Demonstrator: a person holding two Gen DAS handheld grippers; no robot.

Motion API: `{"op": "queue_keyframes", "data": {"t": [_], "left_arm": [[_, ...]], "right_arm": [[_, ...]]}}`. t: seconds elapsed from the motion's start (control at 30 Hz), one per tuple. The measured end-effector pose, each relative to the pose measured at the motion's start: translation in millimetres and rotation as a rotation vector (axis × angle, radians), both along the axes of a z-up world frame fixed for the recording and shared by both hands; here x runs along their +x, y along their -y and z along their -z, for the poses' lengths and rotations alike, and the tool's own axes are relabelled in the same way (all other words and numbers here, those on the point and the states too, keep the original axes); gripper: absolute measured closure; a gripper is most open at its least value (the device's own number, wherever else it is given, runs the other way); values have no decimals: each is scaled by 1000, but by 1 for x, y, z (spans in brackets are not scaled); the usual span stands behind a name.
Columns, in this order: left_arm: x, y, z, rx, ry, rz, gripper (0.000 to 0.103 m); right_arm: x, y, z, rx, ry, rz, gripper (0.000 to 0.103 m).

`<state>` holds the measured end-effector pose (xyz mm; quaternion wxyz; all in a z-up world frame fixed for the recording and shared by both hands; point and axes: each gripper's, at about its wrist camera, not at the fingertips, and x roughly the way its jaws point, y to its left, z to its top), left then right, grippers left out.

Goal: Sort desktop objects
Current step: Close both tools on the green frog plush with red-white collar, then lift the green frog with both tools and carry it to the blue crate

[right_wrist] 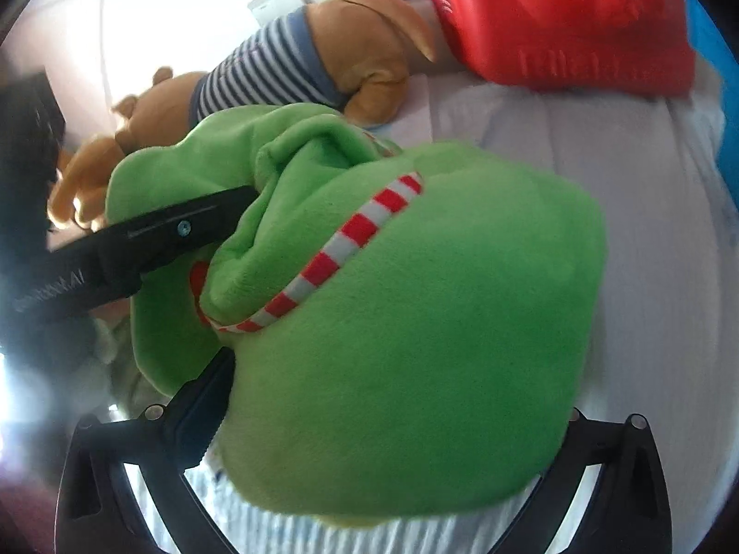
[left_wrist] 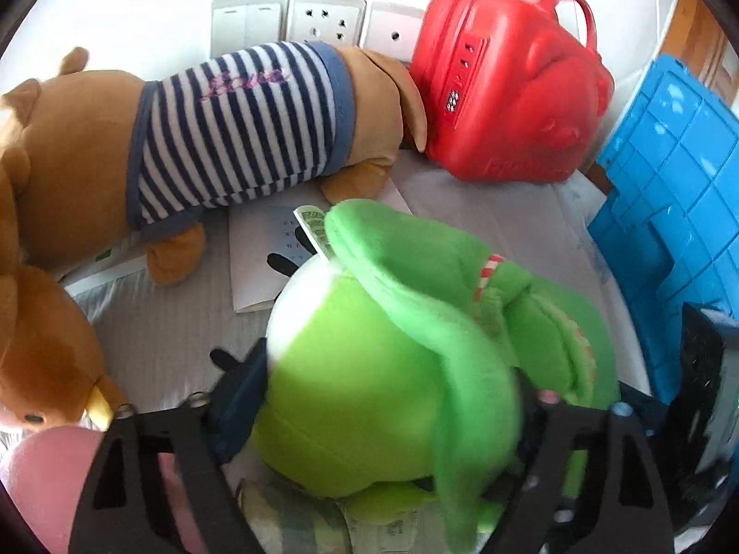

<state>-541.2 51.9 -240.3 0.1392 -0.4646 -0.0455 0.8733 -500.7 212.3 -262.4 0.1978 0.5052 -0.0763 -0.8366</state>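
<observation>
Two grippers clamp one green plush toy: the left gripper and right gripper each squeeze its bulk at lower centre, likely sharing the floppy load. A striped plush dog lies upper left, beside a red case.

- A pale, glossy white wall stands behind the surface, brightly lit and washed out near the top.
- A row of white plastic wall plates sits low on it: a rocker switch, then sockets.
- A white cloth-covered tabletop with fine ribbing spreads below.
- A strip of brown wooden frame shows at the far right.
</observation>
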Motion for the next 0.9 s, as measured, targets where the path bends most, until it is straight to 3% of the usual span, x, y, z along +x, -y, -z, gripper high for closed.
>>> {"op": "queue_keyframes", "data": {"t": [0.23,0.37,0.7,0.9], "left_arm": [[53,7,-41,-28,-84,21,40],[82,11,-66,-7,-103,24,42],[175,16,-181,3,-298,19,42],[226,12,-236,5,-397,35,42]], "right_arm": [[37,7,-33,98,-103,-47,19],[64,1,-62,130,-168,-38,21],[146,-6,-176,125,-381,-48,21],[191,-8,-228,135,-482,-40,21]]}}
